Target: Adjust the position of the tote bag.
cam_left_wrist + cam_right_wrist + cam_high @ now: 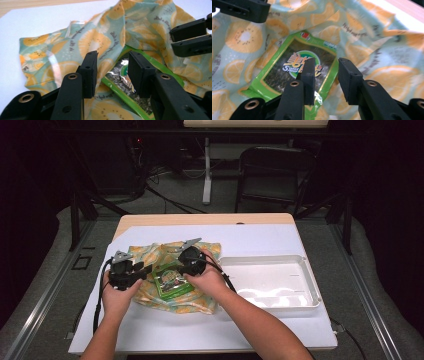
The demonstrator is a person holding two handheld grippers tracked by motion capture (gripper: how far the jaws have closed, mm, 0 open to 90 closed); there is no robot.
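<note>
A cloth (145,254) printed with orange and kiwi slices lies crumpled on the white table cover. A green seaweed snack packet (172,282) rests on it. My left gripper (146,270) hovers at the cloth's left side, open, with the cloth (95,42) and the packet's edge (117,80) beyond its jaws and nothing pressed between them. My right gripper (181,269) stands open just over the packet (287,70), nothing held. In the right gripper view the jaws (325,75) frame the packet's near corner. The left gripper's jaws (112,71) stand apart.
A white plastic tray (310,280) sits empty to the right of the cloth. The table's wooden far edge (210,218) lies behind. A dark chair (275,170) and cables stand on the floor beyond the table.
</note>
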